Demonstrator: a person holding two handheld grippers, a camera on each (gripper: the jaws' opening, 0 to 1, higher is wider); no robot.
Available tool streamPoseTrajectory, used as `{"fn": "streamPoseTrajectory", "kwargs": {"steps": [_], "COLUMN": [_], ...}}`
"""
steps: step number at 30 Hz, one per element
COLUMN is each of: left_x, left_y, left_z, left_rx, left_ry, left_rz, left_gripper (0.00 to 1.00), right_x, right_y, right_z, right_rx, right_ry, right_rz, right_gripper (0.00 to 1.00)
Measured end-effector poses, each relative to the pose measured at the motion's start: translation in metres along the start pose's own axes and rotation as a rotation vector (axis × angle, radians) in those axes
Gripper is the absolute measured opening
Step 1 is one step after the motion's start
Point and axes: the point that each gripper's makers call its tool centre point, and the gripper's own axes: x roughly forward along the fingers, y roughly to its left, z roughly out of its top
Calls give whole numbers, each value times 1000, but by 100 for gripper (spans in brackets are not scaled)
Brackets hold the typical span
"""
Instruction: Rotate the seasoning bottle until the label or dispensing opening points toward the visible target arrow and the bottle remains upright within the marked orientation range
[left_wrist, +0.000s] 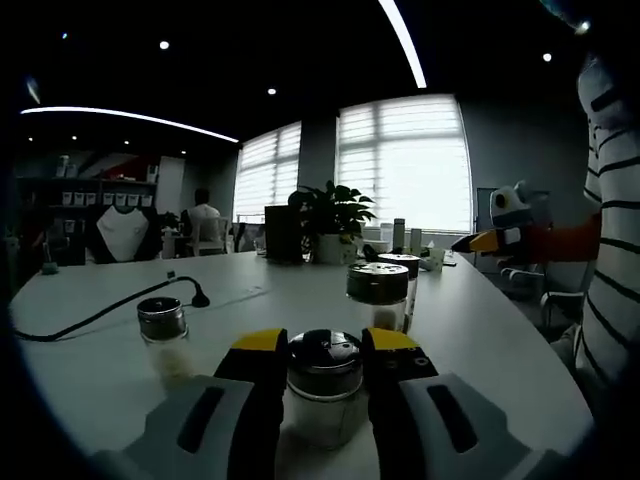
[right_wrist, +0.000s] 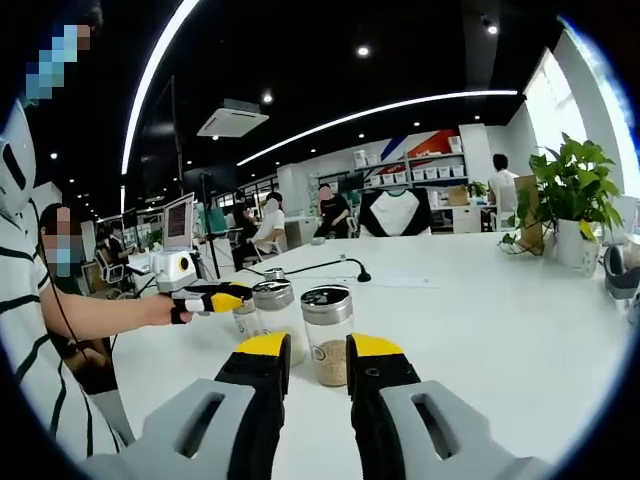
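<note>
Left gripper view: the left gripper (left_wrist: 325, 350) pinches a clear glass seasoning bottle with a chrome shaker cap (left_wrist: 324, 385) on the near white table (left_wrist: 480, 330).
Rigid, smooth, probably light and breakable; gripping the glass body below the cap seems safest. Farther right, the right gripper (right_wrist: 315, 362) hangs spread, empty.

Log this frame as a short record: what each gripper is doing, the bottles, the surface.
left gripper: fingers shut on a seasoning bottle with a dark shiny cap, upright
right gripper: open, holding nothing, aimed at a brown-filled shaker
other bottles: small shaker; taller shaker
surface: white table
target arrow: none visible
</note>
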Motion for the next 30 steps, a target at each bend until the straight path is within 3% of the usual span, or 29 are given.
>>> {"fn": "streamPoseTrajectory", "kwargs": {"steps": [4,7,12,15,19,22,25,30], "left_x": [0,-6,-23,-35,-49,-61,-74,-87], "left_y": [0,2,4,3,-10,-9,-7,-7], "left_z": [1,14,32,40,41,43,47,50], "left_rx": [51,-38,-16,-4,31,20,11,29], "left_ry": [10,-50,-86,-105,-94,-110,-121,-113], "left_rz": [16,37,75,106,94,137,187,228], "left_gripper": [34,41,43,43,43,45,53,59], "right_x": [0,1,0,1,2,4,6,8], "right_y": [-3,-5,-2,-2,-2,-2,-4,-1], "right_z": [1,4,10,9,9,11,14,17], "right_rx": [-9,-19,-96,-106,-130,-138,-160,-183], "right_ry": [-6,-21,-45,-38,-40,-52,-65,-71], "right_rz": [-14,-20,-10,-10,-12,-14,-34,-28], "right_gripper": [23,25,19,25,31,37,50,55]}}
